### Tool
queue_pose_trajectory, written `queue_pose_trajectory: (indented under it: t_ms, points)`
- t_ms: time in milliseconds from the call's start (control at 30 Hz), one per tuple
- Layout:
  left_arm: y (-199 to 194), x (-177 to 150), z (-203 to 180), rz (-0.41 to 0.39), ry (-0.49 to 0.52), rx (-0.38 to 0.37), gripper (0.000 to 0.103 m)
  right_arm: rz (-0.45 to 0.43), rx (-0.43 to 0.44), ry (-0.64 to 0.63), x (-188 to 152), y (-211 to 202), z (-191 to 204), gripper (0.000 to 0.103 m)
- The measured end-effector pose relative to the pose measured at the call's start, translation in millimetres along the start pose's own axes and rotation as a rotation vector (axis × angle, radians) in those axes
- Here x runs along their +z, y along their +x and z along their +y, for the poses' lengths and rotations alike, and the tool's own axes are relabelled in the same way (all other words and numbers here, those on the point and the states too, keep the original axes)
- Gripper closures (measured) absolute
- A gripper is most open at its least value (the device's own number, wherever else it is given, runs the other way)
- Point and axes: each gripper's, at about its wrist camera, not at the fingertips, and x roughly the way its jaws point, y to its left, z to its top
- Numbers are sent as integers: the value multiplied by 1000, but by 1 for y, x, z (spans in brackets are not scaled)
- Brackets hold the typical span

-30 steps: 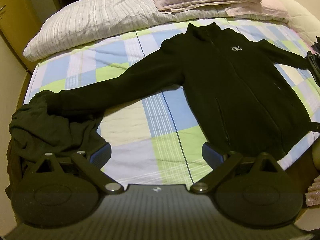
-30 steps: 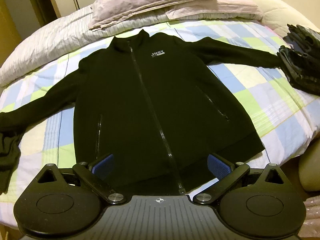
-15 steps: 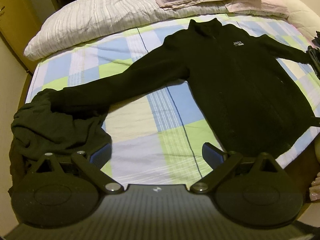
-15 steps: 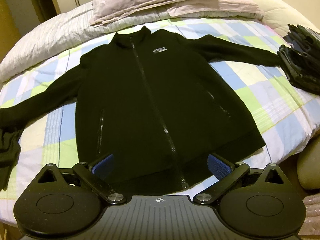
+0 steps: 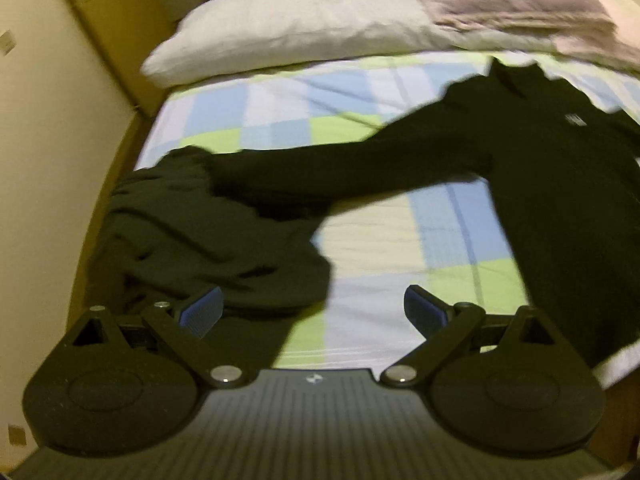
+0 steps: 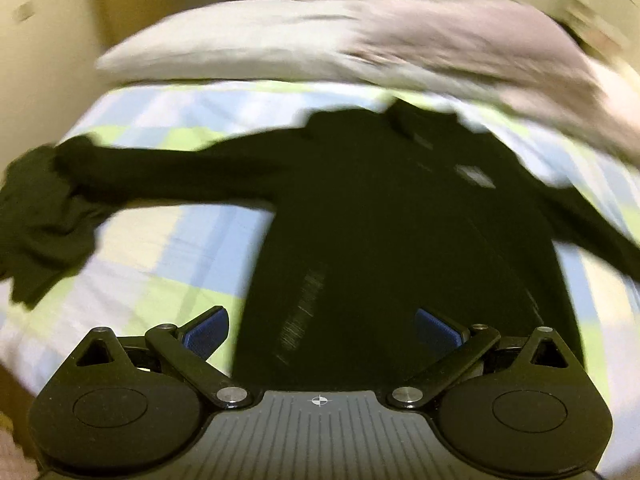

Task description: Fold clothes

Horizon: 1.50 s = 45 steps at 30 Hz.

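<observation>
A black zip jacket (image 5: 560,208) (image 6: 400,232) lies flat and face up on the checked bedsheet (image 5: 380,248) (image 6: 160,264), both sleeves spread out. Its left sleeve (image 5: 340,168) (image 6: 168,176) ends on a crumpled dark garment (image 5: 200,240) (image 6: 40,216) at the bed's left edge. My left gripper (image 5: 312,312) is open over the bed's near edge, between the crumpled garment and the jacket's hem, with nothing held. My right gripper (image 6: 322,330) is open just above the jacket's lower hem, with nothing between its pads. Both views are motion-blurred.
A white striped duvet (image 5: 288,32) (image 6: 224,48) and a folded pinkish blanket (image 5: 500,0) (image 6: 480,52) lie along the head of the bed. A cream wall (image 5: 44,160) and a wooden bed frame (image 5: 108,184) border the left side.
Both grippers have swung left. The jacket sits further right in both views, the crumpled garment looms larger in the left view, and the folded dark stack at the right has left the view.
</observation>
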Motion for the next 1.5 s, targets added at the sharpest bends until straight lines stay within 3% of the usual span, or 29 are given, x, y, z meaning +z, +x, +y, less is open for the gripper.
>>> queue_pose_trajectory:
  t_ms: [167,333,567,633,800,867,933,967,1000,1067,1200,1333,1500]
  points:
    - [13,10,48,-29,-28,43,7,-47,122,-199,50,35,79,1]
    - [53,28,89,-53,0,10,7,-97,191,-377,95,76,165,1]
    - [111,45,141,-41,36,11,7,-109,322,-527,143,171,282,4]
    - [121,45,154,-39,21,13,7,-99,360,-575,151,200,313,29]
    - [137,42,181,-31,-33,24,7,-118,363,-715,160,253,378,30]
    - [142,41,186,-33,-48,25,7,-120,337,-746,161,268,389,37]
    - [146,40,188,-32,-54,23,7,-108,325,-770,163,279,395,68]
    - [149,41,187,-28,-54,23,7,-98,328,-775,165,283,396,76]
    - [150,42,185,-25,-51,22,7,-94,331,-778,166,280,390,88]
    - [151,47,179,-28,-37,13,7,-100,344,-756,172,271,381,91]
    - [154,63,155,-49,17,-21,7,-161,371,-515,205,236,326,93]
    - [153,89,112,-89,106,-77,7,-285,305,-212,232,184,217,93]
    - [147,119,34,-141,230,-143,8,-467,45,31,224,118,43,93]
